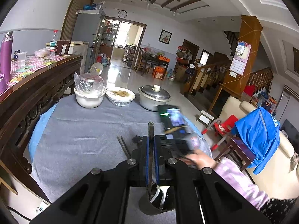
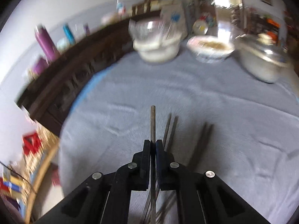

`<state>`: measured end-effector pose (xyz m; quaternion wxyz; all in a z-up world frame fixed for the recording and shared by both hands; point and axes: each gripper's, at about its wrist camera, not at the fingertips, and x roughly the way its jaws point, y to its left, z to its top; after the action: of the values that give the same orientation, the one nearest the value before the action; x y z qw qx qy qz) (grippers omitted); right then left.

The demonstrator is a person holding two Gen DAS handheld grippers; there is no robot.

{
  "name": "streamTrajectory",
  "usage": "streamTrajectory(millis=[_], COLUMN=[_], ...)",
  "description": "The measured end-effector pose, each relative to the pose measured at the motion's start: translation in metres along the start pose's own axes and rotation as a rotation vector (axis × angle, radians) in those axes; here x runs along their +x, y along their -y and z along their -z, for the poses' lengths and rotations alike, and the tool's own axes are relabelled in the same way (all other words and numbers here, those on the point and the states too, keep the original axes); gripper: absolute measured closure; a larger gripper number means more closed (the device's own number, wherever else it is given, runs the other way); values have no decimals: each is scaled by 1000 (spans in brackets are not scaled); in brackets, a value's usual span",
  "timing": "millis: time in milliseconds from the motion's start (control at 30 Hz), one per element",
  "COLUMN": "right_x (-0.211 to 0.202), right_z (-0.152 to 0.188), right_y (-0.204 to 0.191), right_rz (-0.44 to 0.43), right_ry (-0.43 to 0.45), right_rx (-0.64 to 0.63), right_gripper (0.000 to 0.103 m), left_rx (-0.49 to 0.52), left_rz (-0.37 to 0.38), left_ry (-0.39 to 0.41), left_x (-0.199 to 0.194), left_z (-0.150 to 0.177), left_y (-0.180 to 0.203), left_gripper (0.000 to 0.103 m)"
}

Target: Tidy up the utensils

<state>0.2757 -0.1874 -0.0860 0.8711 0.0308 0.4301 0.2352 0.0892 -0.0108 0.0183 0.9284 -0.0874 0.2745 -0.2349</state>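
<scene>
My left gripper (image 1: pixel 151 140) is shut on a dark chopstick (image 1: pixel 150 130) that stands upright between its blue pads. Its lower end goes into a dark round utensil holder (image 1: pixel 158 203) below, which also holds a white spoon (image 1: pixel 158 192). A pair of chopsticks (image 1: pixel 123 145) lies on the grey cloth to the left. My right gripper (image 2: pixel 152 141) is shut on a thin metal chopstick (image 2: pixel 152 123) held above the cloth. Two more pairs of chopsticks (image 2: pixel 171 128) (image 2: pixel 204 136) lie on the cloth to its right. The right gripper's body (image 1: pixel 175 123) appears blurred in the left wrist view.
At the table's far edge stand a white pot with a wrapped bowl (image 1: pixel 89 93), a covered plate of food (image 1: pixel 120 96) and a lidded metal pot (image 1: pixel 154 97). A dark wooden sideboard (image 1: pixel 37 85) runs along the left. A cream sofa (image 1: pixel 276 158) is to the right.
</scene>
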Motion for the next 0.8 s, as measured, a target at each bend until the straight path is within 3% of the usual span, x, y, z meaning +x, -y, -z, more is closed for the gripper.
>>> streamTrajectory(millis=[267, 467, 667, 800], right_x=[-130, -202, -249, -253], right_z=[49, 72, 76, 77], right_y=[-22, -41, -61, -75], right_rz=[59, 89, 43, 43], right_ry=[358, 579, 758, 835], right_rx=[53, 88, 131, 144], right_gripper=[97, 97, 97, 97], left_rx=[21, 16, 12, 11], left_rz=[-22, -42, -56, -60], left_ry=[3, 14, -3, -30], left_x=[2, -2, 3, 9], left_z=[4, 5, 9, 13], left_y=[14, 17, 18, 19], left_gripper=[98, 98, 98, 98])
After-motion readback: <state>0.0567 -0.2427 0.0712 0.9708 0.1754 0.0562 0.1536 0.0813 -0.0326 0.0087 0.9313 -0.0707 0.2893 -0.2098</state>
